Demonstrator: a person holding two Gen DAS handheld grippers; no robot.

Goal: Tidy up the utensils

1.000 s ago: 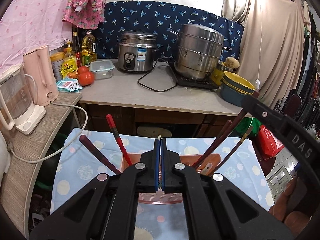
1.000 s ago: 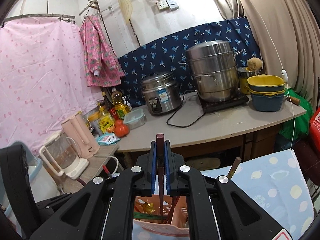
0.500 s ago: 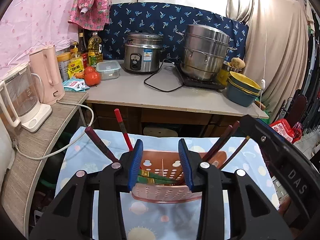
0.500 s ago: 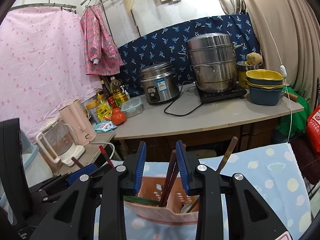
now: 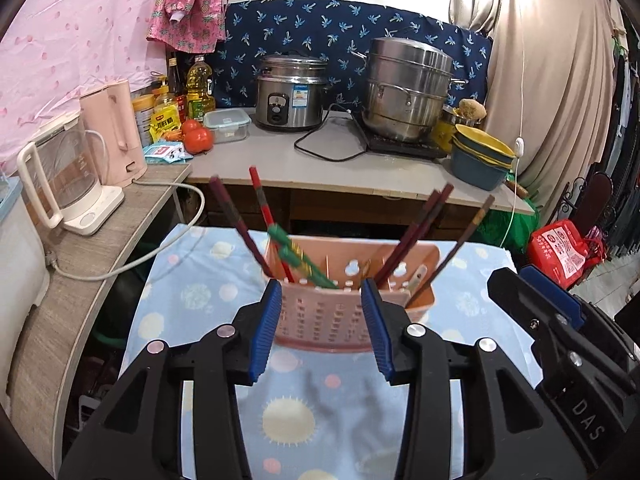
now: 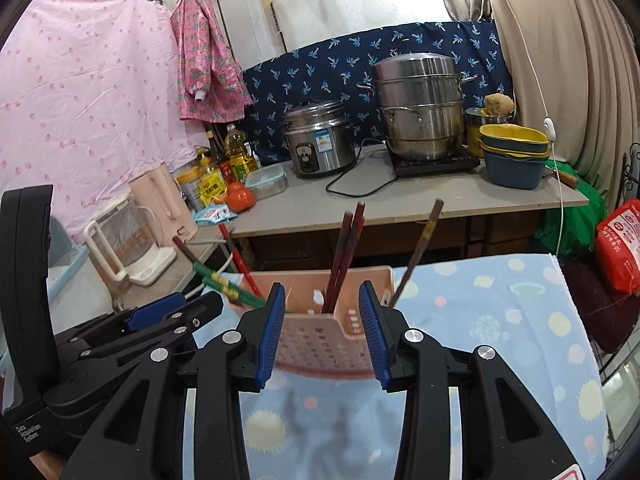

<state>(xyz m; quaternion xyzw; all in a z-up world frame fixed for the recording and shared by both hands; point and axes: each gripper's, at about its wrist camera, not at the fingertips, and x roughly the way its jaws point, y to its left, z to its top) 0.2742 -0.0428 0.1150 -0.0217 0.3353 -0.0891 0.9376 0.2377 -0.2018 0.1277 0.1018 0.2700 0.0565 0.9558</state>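
Observation:
A pink perforated utensil basket [image 5: 320,320] stands on the blue dotted cloth [image 5: 288,408]. Dark red chopsticks [image 5: 236,220], a red one [image 5: 262,208] and green ones [image 5: 304,264] lean to its left; a dark pair [image 5: 420,232] and a brown one [image 5: 460,248] lean right. My left gripper [image 5: 320,296] hovers just short of the basket's near wall, jaws opening and gripping nothing. My right gripper [image 6: 322,300] sits beside it, facing the basket [image 6: 320,344], jaws also opening and empty, in line with the dark pair [image 6: 348,248]. Each gripper shows in the other's view.
Behind the basket a grey counter [image 5: 320,168] carries a rice cooker [image 5: 290,96], a steel steamer pot [image 5: 408,92], stacked bowls [image 5: 480,160] and a black cable. Two kettles [image 5: 72,176] stand on the left shelf. A red bag [image 5: 560,248] lies at the right.
Both grippers went from shut to open and drew back from the basket. The right let go of a dark chopstick, which now stands in the basket. Green chopsticks now show in the basket's left side.

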